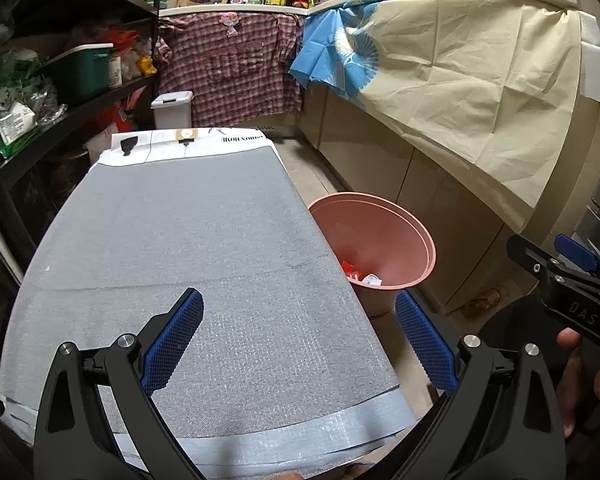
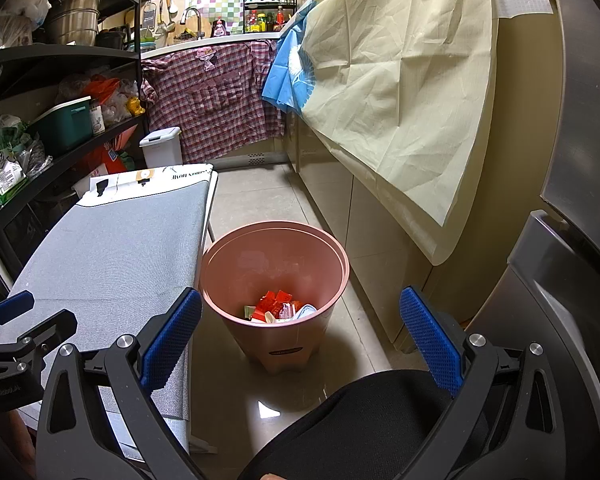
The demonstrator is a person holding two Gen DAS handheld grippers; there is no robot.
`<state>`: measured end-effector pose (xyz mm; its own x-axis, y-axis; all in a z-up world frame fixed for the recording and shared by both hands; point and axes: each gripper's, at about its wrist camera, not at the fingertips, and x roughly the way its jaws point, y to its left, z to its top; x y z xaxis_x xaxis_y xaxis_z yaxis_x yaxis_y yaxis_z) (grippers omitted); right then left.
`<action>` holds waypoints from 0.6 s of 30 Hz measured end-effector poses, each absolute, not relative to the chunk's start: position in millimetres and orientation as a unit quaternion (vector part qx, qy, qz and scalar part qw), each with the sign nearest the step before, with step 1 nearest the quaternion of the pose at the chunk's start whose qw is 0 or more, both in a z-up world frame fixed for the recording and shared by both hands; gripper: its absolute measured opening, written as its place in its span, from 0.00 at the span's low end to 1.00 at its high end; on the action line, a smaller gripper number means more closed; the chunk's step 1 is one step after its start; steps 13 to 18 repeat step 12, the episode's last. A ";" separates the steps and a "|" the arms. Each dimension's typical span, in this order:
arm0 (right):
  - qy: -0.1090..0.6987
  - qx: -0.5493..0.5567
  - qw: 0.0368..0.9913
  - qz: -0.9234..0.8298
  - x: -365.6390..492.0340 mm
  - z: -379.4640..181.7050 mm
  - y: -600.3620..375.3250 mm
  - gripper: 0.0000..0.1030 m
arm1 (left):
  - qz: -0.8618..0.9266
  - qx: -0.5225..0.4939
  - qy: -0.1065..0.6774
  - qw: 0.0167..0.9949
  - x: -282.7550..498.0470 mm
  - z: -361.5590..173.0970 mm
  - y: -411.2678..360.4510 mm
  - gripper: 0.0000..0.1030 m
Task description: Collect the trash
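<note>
Task looked close to finished, judging by the layout: the grey-covered table (image 1: 204,248) had no loose trash visible on it, and the trash (image 2: 278,308) (red wrappers, some white and pale bits) sat at the bottom of the pink bin (image 2: 274,280) on the floor, just beside the table's right edge. Nothing left to pick up was visible in either view, though the table's near edge was partly hidden behind the gripper arms.

Left hand-held gripper (image 1: 298,344) hovered over the table's near right corner, jaws spread wide, nothing between them; the bin lay ahead and to its right. Right hand-held gripper (image 2: 300,340) was also spread wide and empty, held above the floor, with the bin and its trash straight ahead and lower.
</note>
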<state>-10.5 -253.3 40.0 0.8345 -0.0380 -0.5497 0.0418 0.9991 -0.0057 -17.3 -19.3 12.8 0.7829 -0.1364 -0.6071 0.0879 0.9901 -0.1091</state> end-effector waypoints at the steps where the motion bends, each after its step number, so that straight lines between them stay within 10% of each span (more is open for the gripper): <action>1: 0.287 0.003 0.958 -0.021 -10.5 40.0 -253.3 0.95 | -0.061 -0.038 0.321 0.944 -17.8 13.0 -19.2 0.91; 18: 0.287 0.003 0.958 -0.021 -10.5 40.2 -253.4 0.95 | -0.052 -0.034 0.334 0.940 -14.1 10.1 -19.3 0.91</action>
